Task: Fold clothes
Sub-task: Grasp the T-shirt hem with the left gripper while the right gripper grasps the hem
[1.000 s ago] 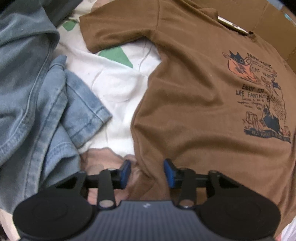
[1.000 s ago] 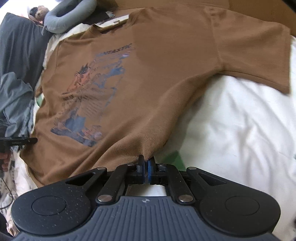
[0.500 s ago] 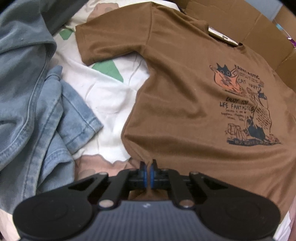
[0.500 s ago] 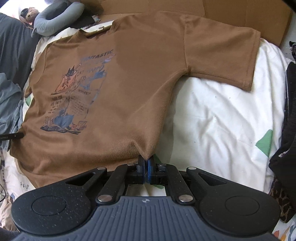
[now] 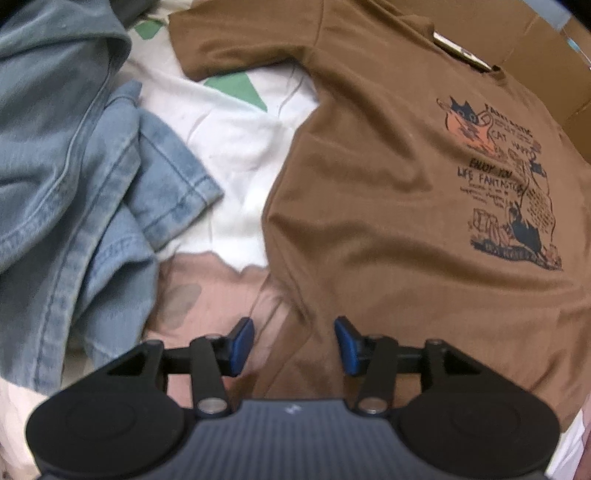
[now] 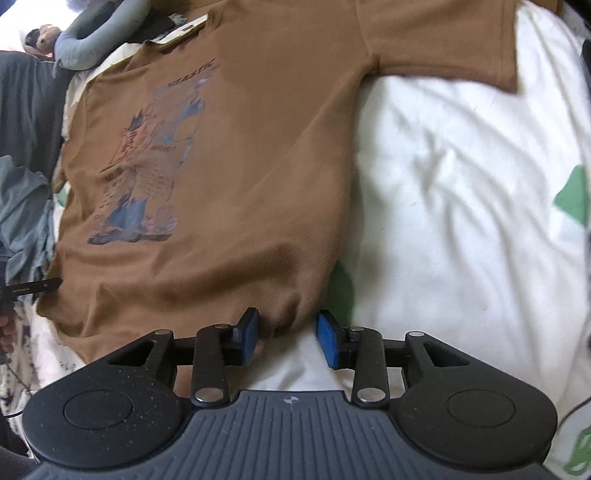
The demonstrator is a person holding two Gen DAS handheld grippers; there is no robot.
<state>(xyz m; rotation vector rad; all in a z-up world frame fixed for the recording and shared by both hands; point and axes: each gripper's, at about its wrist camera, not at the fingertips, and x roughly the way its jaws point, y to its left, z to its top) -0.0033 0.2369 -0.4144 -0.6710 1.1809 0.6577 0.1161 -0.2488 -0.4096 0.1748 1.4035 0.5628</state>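
Note:
A brown T-shirt (image 5: pixel 388 177) with a cat print lies spread flat, print up, on a white bed sheet (image 5: pixel 236 147). My left gripper (image 5: pixel 293 345) is open, its blue pads either side of the shirt's bottom left hem corner, holding nothing. In the right wrist view the same shirt (image 6: pixel 258 147) lies flat, and my right gripper (image 6: pixel 286 336) is open over the bottom right hem corner, empty. The left gripper's tip shows at the far left of the right wrist view (image 6: pixel 33 286).
A pile of blue denim clothes (image 5: pixel 74 166) lies left of the shirt. Cardboard (image 5: pixel 535 48) stands behind the collar. A grey pillow (image 6: pixel 96 33) and dark bedding (image 6: pixel 26 103) lie at the far left. The white sheet (image 6: pixel 461 203) stretches to the right.
Both grippers were shut on the shirt's bottom hem corners half a second ago. Both have now opened and let the hem go, and the shirt lies flat.

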